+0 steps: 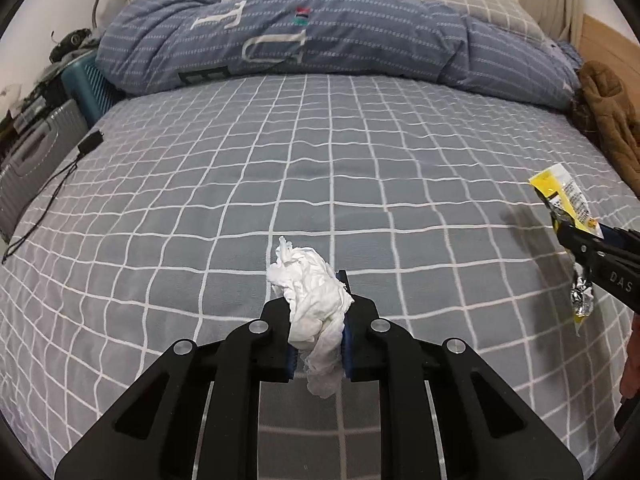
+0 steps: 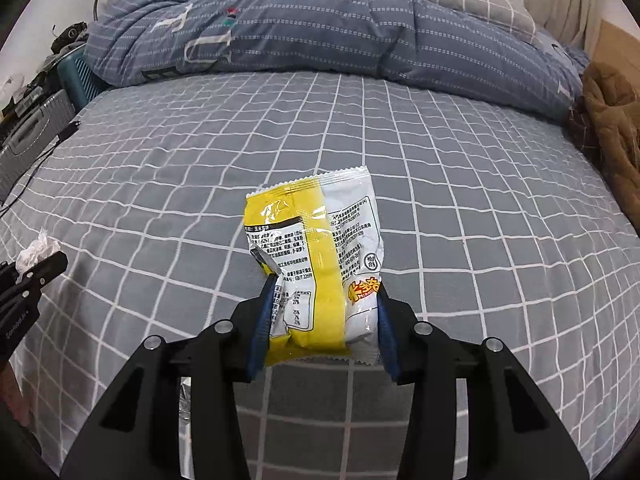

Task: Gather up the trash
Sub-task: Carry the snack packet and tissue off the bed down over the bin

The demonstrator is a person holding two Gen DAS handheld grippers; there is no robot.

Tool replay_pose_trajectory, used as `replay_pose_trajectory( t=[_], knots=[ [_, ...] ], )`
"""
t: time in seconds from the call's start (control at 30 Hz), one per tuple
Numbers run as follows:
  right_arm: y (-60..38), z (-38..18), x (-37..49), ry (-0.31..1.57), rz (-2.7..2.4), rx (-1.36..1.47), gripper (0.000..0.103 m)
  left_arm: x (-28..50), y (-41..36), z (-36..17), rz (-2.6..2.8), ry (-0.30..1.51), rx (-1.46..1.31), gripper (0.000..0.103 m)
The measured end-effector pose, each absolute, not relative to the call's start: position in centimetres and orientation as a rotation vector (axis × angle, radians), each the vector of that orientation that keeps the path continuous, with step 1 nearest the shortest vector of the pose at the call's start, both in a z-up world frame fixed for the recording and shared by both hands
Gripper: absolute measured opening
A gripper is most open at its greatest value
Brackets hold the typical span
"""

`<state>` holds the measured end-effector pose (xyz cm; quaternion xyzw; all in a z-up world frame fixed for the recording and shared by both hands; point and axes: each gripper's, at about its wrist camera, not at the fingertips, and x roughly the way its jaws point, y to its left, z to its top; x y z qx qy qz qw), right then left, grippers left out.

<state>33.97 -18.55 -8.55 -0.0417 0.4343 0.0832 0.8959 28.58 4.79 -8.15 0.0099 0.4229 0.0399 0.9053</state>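
Observation:
My left gripper [image 1: 318, 312] is shut on a crumpled white tissue [image 1: 314, 296] and holds it above the grey checked bed [image 1: 240, 168]. My right gripper [image 2: 324, 308] is shut on a yellow and white snack wrapper [image 2: 316, 248], held above the bed. In the left wrist view the right gripper [image 1: 580, 236] shows at the far right with the wrapper [image 1: 564, 196] in it. In the right wrist view the left gripper [image 2: 40, 264] shows at the far left with the tissue [image 2: 38, 248].
A rolled blue quilt [image 1: 320, 40] lies across the far side of the bed. A brown garment [image 1: 612, 120] lies at the right edge. Grey and teal suitcases [image 1: 36, 152] stand left of the bed. A black cable [image 1: 60, 176] trails over the bed's left edge.

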Motion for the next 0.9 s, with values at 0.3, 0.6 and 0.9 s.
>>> replay_pose_trajectory(
  t=[0.3,0.6,0.9],
  knots=[
    [-19.0,-7.0,30.5,0.892,0.149,-0.071,0.043,25.2,4.2,-7.3,0.066,0.873,0.019,0.015],
    [-19.7,-6.0,25.8,0.888,0.15,-0.048,0.043,20.8,3.2,-5.8,0.012,0.836,-0.017,0.015],
    [-20.0,-4.2,20.3,0.858,0.164,-0.035,0.043,16.2,2.4,-4.3,-0.009,0.812,-0.046,0.015]
  ],
)
